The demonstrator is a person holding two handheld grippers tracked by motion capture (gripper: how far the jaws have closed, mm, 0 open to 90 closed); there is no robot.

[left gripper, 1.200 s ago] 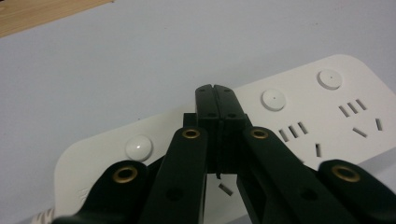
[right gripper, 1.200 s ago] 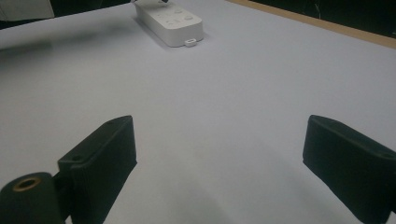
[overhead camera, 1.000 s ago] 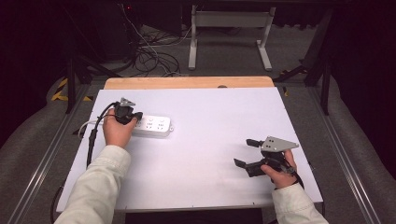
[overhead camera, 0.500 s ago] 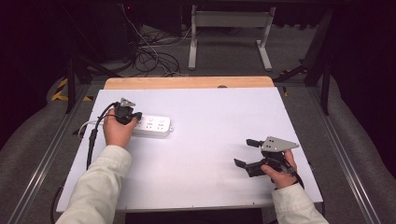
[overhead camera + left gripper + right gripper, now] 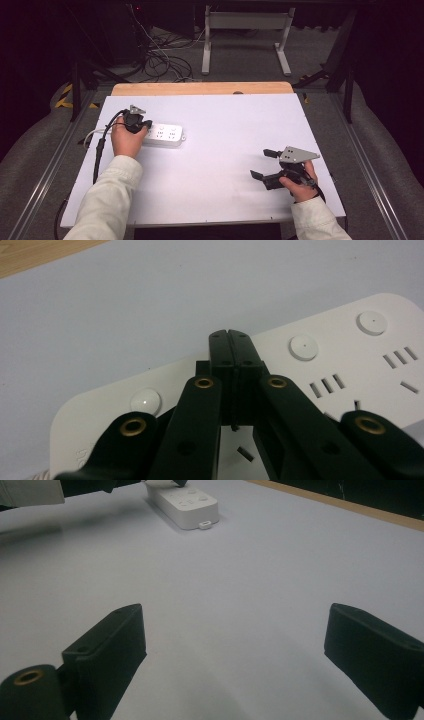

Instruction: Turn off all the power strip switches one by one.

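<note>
White power strip (image 5: pixel 320 370): under the tips of my left tongs (image 5: pixel 231 335), jaws closed together with nothing between them; raised marks at its corner too small to read. My right tongs (image 5: pixel 235 645): jaws wide apart, empty, well away from the strip. Nothing has moved since a second ago.

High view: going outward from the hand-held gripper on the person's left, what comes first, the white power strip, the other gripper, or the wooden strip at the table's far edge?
1. White power strip: right under the left hand-held gripper.
2. Wooden strip: along the table's far edge.
3. Right hand-held gripper: across the table, near corner.
</note>
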